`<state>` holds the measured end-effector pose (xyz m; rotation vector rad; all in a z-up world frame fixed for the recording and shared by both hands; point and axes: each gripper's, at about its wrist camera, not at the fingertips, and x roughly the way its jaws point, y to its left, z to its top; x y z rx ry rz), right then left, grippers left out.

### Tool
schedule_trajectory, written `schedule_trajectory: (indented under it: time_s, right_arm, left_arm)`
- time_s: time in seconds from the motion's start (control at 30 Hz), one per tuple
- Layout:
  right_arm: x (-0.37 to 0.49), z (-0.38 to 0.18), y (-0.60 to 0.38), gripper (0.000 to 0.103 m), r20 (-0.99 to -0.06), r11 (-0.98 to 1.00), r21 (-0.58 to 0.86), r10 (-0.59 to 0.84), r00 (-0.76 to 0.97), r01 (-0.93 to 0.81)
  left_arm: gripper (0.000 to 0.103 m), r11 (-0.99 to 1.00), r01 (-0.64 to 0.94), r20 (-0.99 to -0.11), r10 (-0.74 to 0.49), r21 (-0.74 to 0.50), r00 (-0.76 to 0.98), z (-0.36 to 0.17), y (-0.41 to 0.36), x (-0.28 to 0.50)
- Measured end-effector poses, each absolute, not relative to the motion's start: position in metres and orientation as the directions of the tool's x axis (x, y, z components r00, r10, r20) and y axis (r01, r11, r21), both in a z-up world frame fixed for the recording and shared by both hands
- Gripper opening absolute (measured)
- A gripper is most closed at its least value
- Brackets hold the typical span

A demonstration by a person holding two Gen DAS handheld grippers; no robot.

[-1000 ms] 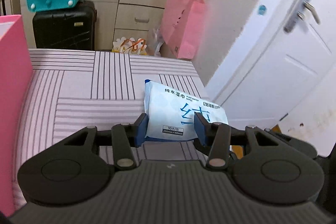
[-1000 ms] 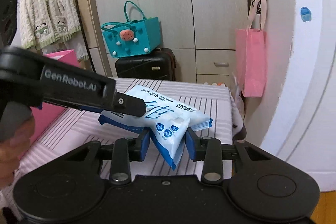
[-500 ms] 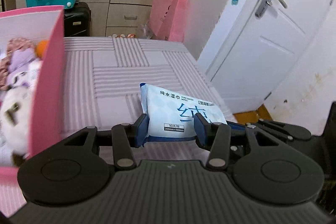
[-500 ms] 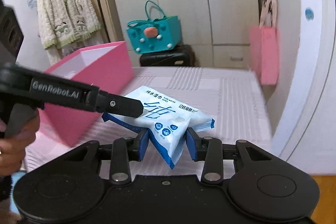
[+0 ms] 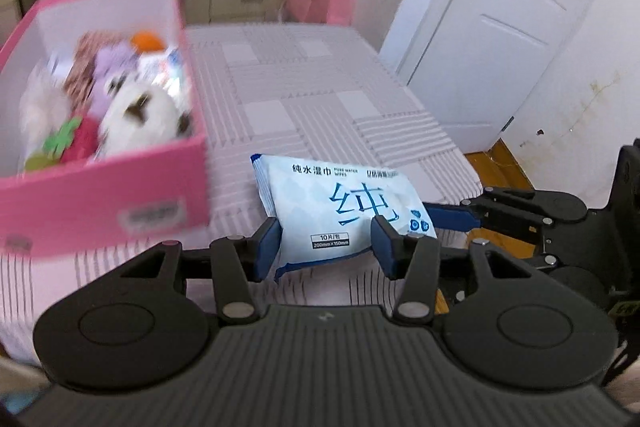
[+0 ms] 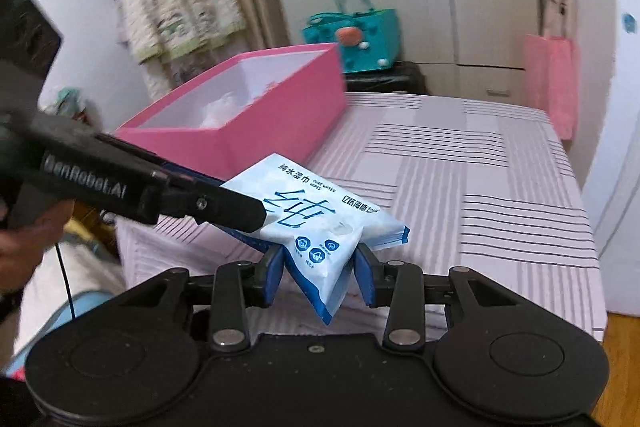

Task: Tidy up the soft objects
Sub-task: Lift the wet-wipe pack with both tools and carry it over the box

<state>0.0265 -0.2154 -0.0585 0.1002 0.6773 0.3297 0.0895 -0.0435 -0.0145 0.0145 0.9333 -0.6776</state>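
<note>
A light blue pack of wet wipes (image 5: 340, 203) is held in the air over the striped bed by both grippers. My left gripper (image 5: 326, 247) is shut on its near edge. My right gripper (image 6: 320, 267) is shut on the pack's corner (image 6: 320, 251); it also shows at the right of the left wrist view (image 5: 452, 217). A pink box (image 5: 104, 195) lies to the left, filled with plush toys (image 5: 136, 115). The same box (image 6: 280, 111) is behind the pack in the right wrist view.
The bed's striped cover (image 5: 320, 99) runs to an edge on the right, with a white door (image 5: 488, 39) beyond. A pink paper bag (image 6: 552, 79) hangs on the wall. A teal bag (image 6: 360, 39) sits on a black suitcase (image 6: 384, 79) by the wardrobe.
Both grippers have carried the pack leftward toward the pink box, which has come into full view with its toys. The grips on the pack are unchanged.
</note>
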Motion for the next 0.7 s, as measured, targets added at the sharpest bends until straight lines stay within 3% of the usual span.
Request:
schedule_trajectory:
  time_s: [0.4, 0.7]
  right_arm:
    - [0.034, -0.033, -0.157, 0.045, -0.586, 0.849, 0.221, 0.509, 0.630, -0.481]
    - [0.059, 0.009, -0.123, 0.045, -0.504, 0.827, 0.132, 0.531, 0.681, -0.547]
  left_arm:
    - [0.049, 0.861, 0.400, -0.807, -0.464, -0.314, 0.366, 0.001, 0.034, 0.072]
    - [0.049, 0.870, 0.376, -0.707, -0.482, -0.318, 0.517, 0.035, 0.074, 0.087]
